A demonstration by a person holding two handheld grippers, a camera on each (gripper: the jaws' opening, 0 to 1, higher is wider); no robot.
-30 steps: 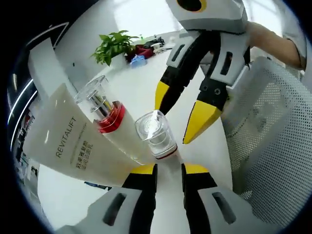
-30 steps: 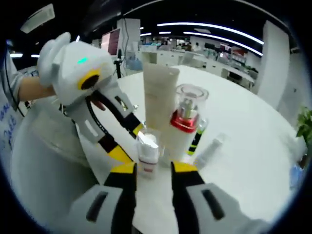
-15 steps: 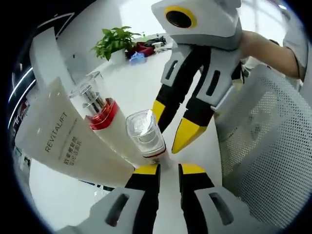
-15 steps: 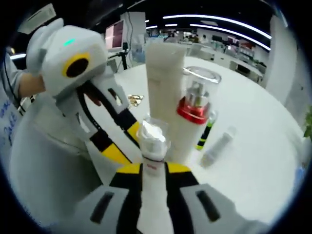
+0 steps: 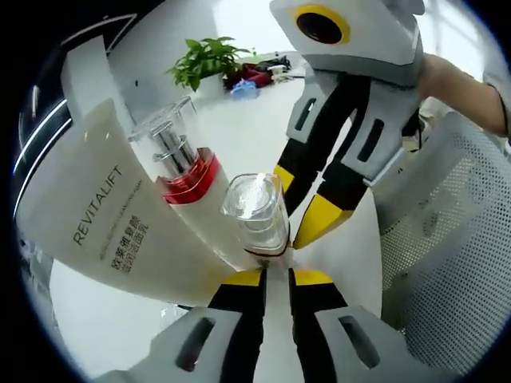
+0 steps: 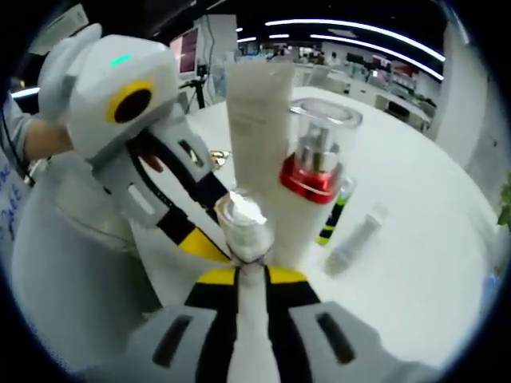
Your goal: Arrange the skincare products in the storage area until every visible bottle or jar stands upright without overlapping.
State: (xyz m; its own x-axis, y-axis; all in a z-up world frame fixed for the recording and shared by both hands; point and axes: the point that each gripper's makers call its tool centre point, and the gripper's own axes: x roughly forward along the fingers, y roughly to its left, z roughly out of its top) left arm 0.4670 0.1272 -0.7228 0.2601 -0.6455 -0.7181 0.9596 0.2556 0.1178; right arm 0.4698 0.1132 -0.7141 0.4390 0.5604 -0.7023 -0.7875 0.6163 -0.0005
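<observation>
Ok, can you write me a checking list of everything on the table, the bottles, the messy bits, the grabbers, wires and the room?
Surface: white table.
Job's things: small clear-capped bottle, red-collared pump bottle and REVITALIFT tube, all upright and close together.
Clutter: two small tubes lying flat on the table.
Grippers: right gripper shut on the small clear-capped bottle; left gripper close on both sides of its base, grip unclear.
Cables: nothing seen.
Surroundings: potted plant, white mesh chair, open office with ceiling strip lights.
</observation>
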